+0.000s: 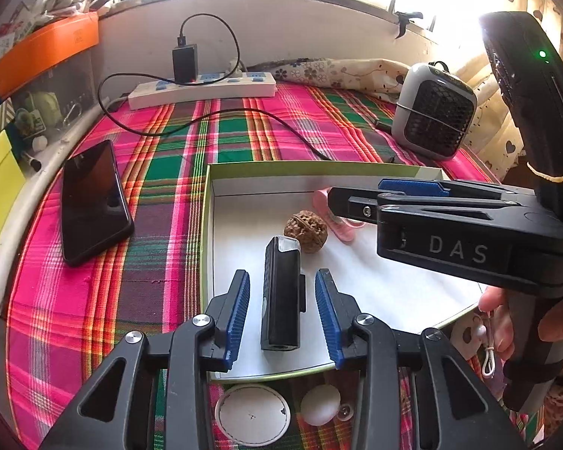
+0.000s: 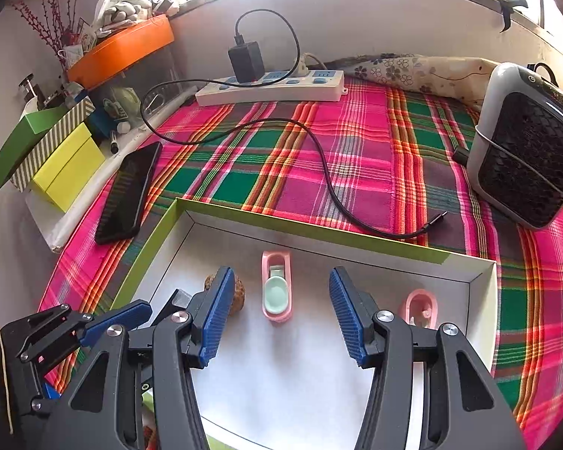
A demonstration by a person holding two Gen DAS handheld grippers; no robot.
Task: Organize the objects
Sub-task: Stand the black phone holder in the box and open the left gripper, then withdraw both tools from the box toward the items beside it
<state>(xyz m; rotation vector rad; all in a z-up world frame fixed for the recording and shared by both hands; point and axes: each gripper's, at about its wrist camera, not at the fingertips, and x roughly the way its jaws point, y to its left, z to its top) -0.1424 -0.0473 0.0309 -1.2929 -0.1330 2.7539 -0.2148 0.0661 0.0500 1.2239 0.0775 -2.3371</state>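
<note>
A shallow green-rimmed box (image 1: 205, 225) with a white floor lies on the plaid cloth; it also shows in the right wrist view (image 2: 319, 230). In it lie a black rectangular device (image 1: 281, 292), a walnut (image 1: 306, 231) and a pink toy (image 1: 337, 227). My left gripper (image 1: 282, 315) is open, its blue pads either side of the black device without touching it. My right gripper (image 2: 277, 313) is open above the box floor, with a pink toy holding a mint part (image 2: 276, 288) between its pads. A second pink toy (image 2: 421, 307) and the walnut (image 2: 239, 294) lie beside it.
A black phone (image 1: 94, 202) lies left of the box. A power strip (image 1: 202, 92) with charger and a loose black cable (image 2: 319, 157) sit behind. A grey heater (image 2: 525, 142) stands at right. A white disc (image 1: 252, 414) and a white egg (image 1: 320, 405) lie in front of the box.
</note>
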